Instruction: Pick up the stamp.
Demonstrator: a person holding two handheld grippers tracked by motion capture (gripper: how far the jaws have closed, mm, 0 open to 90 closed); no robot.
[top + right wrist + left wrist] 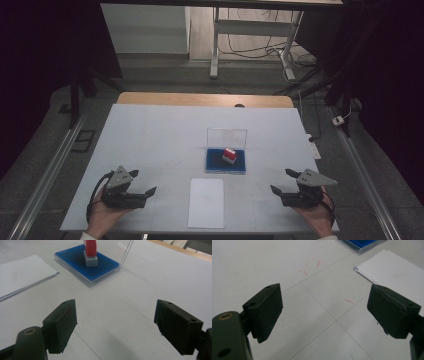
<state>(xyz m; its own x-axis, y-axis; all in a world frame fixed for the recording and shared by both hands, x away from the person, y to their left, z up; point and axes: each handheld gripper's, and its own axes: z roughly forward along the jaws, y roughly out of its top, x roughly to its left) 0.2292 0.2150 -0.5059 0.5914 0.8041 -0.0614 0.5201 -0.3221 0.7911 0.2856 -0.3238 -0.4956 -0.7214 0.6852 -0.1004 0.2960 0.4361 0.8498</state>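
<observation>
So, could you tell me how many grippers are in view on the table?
2: the left gripper at the table's near left, the right gripper at its near right, both with jaws spread and holding nothing.

blue tray (215,165), red-and-grey block (230,155), white paper (206,202), black tongs (143,183)

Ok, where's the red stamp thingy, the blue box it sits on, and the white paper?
Red stamp (230,155), high view, on its red top.
Blue box (72,257), right gripper view, on the bare blue pad left of the stamp.
White paper (206,202), high view, on the sheet's middle.
</observation>
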